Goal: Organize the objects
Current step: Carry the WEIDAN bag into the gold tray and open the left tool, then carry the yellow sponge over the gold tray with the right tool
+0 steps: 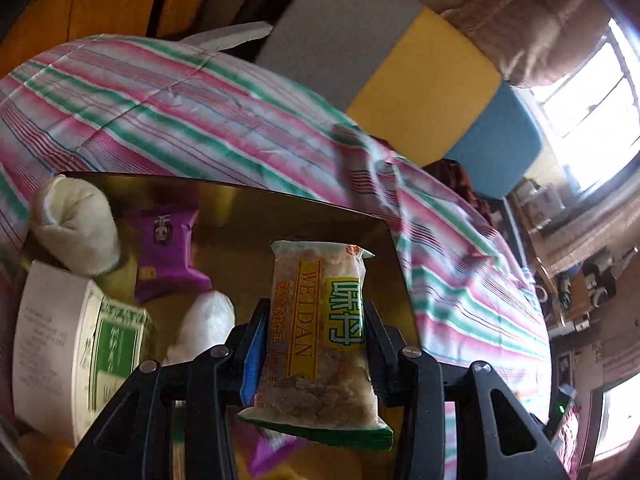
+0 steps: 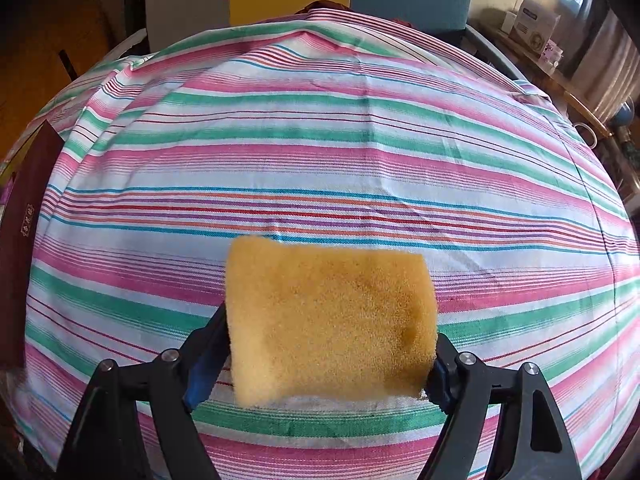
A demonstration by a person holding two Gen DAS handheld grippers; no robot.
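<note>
**Two grips full over the striped cloth**

Striped cloth in pink, green and white covers the worktop under both your hands, with one cushion banded grey, yellow and blue propped behind it.

Your left gripper has its jaws clamped on one clear snack packet, the word WEIDAN running down its yellow band. You hold it above one gold tray that lies on the cloth. Count what sits in the tray: one purple snack packet, two white plush pieces, and one white-and-green box at the left edge. One more scrap of purple wrapper shows below the held packet; what it belongs to cannot be told.

Your right gripper has its jaws set wide and closed on one yellow sponge, held clear above the bare cloth. One dark red box lies at the far left edge of that view.
</note>
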